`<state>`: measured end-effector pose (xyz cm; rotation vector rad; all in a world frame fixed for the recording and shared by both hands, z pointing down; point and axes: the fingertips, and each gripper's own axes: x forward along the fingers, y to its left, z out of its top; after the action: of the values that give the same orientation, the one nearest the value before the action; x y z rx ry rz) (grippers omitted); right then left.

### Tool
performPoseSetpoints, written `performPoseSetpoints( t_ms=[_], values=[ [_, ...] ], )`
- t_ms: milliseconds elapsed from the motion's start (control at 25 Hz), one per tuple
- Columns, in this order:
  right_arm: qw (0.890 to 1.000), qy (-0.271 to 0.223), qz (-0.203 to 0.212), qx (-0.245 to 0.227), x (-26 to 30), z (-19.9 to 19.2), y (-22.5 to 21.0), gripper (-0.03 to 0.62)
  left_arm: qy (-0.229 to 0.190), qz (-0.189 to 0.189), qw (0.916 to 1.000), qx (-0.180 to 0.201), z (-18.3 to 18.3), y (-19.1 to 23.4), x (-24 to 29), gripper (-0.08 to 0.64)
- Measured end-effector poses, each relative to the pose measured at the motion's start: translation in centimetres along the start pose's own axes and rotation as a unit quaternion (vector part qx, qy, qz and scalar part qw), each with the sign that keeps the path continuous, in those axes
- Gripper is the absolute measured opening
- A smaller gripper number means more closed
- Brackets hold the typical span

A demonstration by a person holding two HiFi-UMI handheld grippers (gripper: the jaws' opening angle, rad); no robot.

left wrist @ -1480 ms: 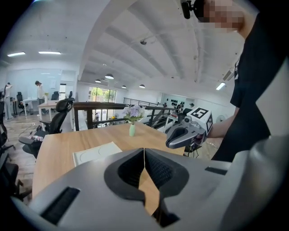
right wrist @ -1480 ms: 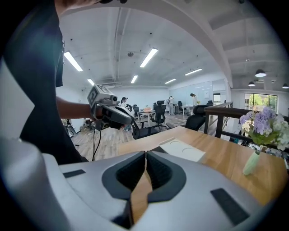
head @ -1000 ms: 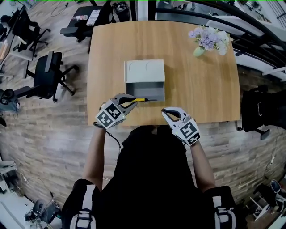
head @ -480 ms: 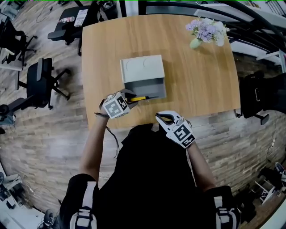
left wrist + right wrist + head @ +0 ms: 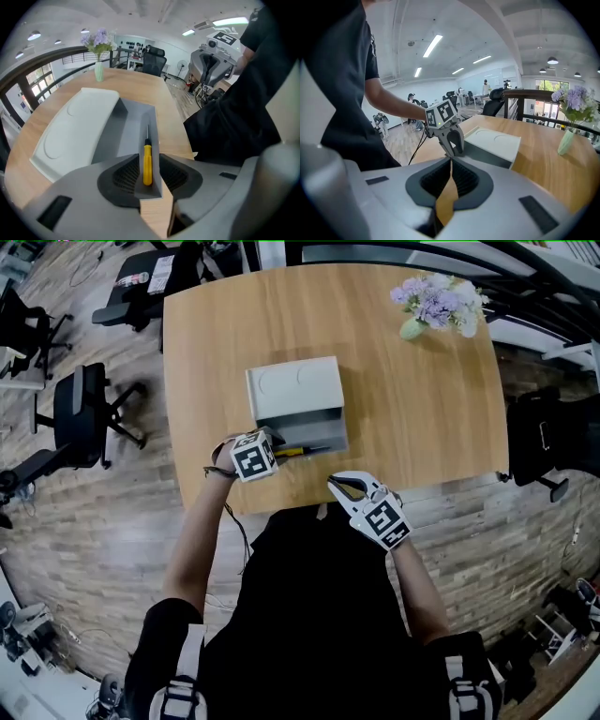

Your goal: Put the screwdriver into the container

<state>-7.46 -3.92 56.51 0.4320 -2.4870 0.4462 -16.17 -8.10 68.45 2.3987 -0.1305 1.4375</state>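
The grey container [image 5: 314,430] stands open on the wooden table [image 5: 422,409], its pale lid [image 5: 292,388] folded back behind it. The yellow-handled screwdriver [image 5: 295,451] lies along the container's near side. In the left gripper view the screwdriver [image 5: 147,164] rests in a narrow grey channel of the container [image 5: 122,136]. My left gripper [image 5: 147,158] straddles the handle; its jaws are opening and the pads stand clear of it. My right gripper [image 5: 341,484] hovers over the table's near edge, right of the container, jaws together and empty. The right gripper view shows the left gripper [image 5: 451,140].
A vase of purple flowers [image 5: 427,310] stands at the table's far right corner. Office chairs [image 5: 80,409] sit on the floor to the left, another dark chair [image 5: 544,451] to the right. The person's body fills the space below the near table edge.
My left gripper carried the screwdriver forward to the container's near side, and its jaws have parted from the handle. The right gripper barely moved.
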Motion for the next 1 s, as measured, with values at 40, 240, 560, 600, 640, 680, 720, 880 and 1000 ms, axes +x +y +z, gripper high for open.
performPoseSetpoints(
  t_ms=[40,240,560,600,640,680,720,880,1000],
  values=[
    [1.0,-0.003,-0.003,0.003,0.1,0.1,-0.6,0.026,0.003,-0.006,1.0,-0.005,-0.1,0.1,0.3,0.13],
    [0.999,-0.024,-0.02,0.019,0.5,0.9,-3.7,0.028,0.027,-0.021,0.9994,-0.012,-0.3,0.5,1.8,0.137],
    [0.999,-0.028,-0.014,0.032,1.6,1.3,-5.2,0.028,0.079,-0.034,0.9963,0.002,-1.2,1.8,3.3,0.137],
    [0.999,-0.026,-0.012,0.034,1.7,1.1,-5.3,0.028,0.091,-0.04,0.995,0.008,-1.4,1.8,3.5,0.14],
    [0.999,-0.025,-0.011,0.035,1.7,0.9,-5.3,0.028,0.1,-0.045,0.9939,0.013,-1.5,1.7,3.8,0.141],
    [0.999,-0.024,-0.01,0.038,1.7,0.8,-5.3,0.028,0.106,-0.05,0.993,0.017,-1.4,1.6,4.0,0.144],
    [0.999,-0.024,-0.01,0.04,1.7,0.6,-5.4,0.028,0.108,-0.054,0.9925,0.019,-1.2,1.6,4.2,0.144],
    [0.998,-0.024,-0.013,0.048,1.7,0.4,-6.1,0.028,0.117,-0.072,0.9903,0.019,-0.5,1.6,4.6,0.16],
    [0.998,-0.027,-0.016,0.051,1.7,0.5,-6.3,0.028,0.12,-0.078,0.9894,0.023,-0.4,1.2,5.2,0.163]
  ],
)
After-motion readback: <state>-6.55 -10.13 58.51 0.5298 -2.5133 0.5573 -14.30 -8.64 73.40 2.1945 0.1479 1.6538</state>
